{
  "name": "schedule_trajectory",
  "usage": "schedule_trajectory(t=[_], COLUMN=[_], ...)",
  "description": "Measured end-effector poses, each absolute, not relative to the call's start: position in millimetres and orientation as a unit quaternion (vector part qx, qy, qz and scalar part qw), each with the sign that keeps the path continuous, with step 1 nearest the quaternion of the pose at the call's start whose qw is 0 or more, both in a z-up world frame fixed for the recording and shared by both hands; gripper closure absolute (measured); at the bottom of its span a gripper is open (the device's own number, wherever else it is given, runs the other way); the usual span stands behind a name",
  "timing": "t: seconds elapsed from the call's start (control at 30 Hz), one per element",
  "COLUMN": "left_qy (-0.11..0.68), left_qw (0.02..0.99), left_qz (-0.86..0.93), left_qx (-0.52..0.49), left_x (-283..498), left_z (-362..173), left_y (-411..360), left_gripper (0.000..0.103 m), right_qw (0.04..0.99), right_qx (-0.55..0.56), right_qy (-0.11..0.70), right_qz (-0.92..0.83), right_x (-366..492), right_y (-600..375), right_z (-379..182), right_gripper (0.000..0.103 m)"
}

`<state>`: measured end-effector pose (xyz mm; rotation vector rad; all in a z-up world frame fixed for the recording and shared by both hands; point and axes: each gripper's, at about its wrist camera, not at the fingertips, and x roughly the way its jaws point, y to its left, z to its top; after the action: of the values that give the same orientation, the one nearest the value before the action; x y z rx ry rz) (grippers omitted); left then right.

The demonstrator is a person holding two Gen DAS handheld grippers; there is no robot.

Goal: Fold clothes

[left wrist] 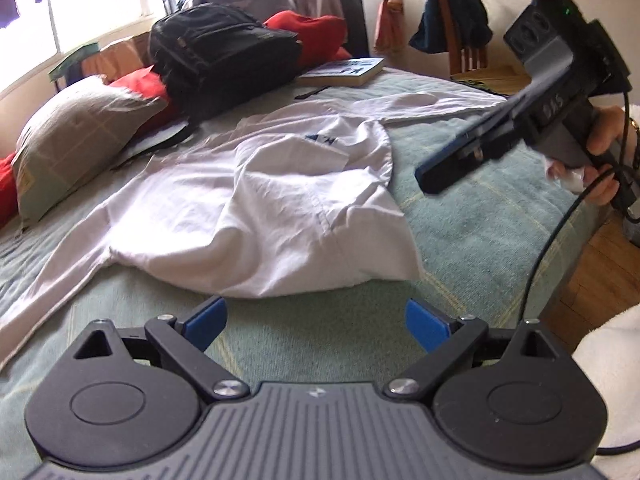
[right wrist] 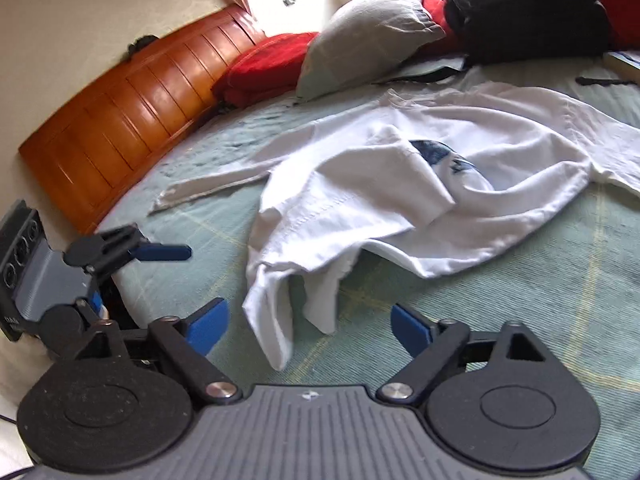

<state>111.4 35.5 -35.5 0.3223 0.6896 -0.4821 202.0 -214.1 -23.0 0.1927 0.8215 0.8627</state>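
White shirt (left wrist: 248,200) lies crumpled on the green bedspread (left wrist: 480,240), at twelve o'clock from both grippers. Its lower hem is flopped up over the body and one sleeve trails off toward nine o'clock in the left wrist view. No clean fold yet; judged barely begun, with smoothing and all folds left. Left gripper (left wrist: 316,322) has jaws wide apart, nothing between them. Right gripper (right wrist: 310,326) likewise spread and empty, with the hem's edge just ahead of it.
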Motion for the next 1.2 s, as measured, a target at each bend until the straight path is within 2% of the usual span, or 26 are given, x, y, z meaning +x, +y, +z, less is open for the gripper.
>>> schedule_trajectory(t=[0.17, 0.4, 0.57, 0.73, 1.0, 1.2], left_qy=[0.368, 0.392, 0.407, 0.423, 0.418, 0.421], left_qw=[0.900, 0.903, 0.897, 0.891, 0.904, 0.905], left_qz=[-0.181, -0.157, -0.163, -0.141, -0.074, -0.032], left_qx=[0.147, 0.082, 0.054, 0.085, 0.060, 0.050], left_x=[116.6, 122.8, 133.4, 146.0, 139.8, 128.3], left_z=[-42.8, -50.3, -59.6, -69.3, -60.5, -59.1], left_y=[43.0, 66.7, 68.9, 58.6, 93.0, 118.7], left_gripper=[0.007, 0.007, 0.007, 0.007, 0.007, 0.007], right_qw=[0.840, 0.855, 0.850, 0.845, 0.790, 0.732], right_qx=[0.092, 0.118, 0.132, 0.071, -0.150, -0.147], right_qy=[0.351, 0.367, 0.369, 0.347, 0.304, 0.373], right_qz=[0.403, 0.348, 0.353, 0.400, 0.510, 0.551], right_x=[227.7, 288.2, 279.2, 244.5, 179.0, 163.2], right_y=[-203.0, -208.3, -217.8, -203.0, -118.6, -75.0], right_z=[-10.8, -26.9, -29.7, -7.3, 11.3, -5.0], right_gripper=[0.012, 0.012, 0.012, 0.011, 0.011, 0.011])
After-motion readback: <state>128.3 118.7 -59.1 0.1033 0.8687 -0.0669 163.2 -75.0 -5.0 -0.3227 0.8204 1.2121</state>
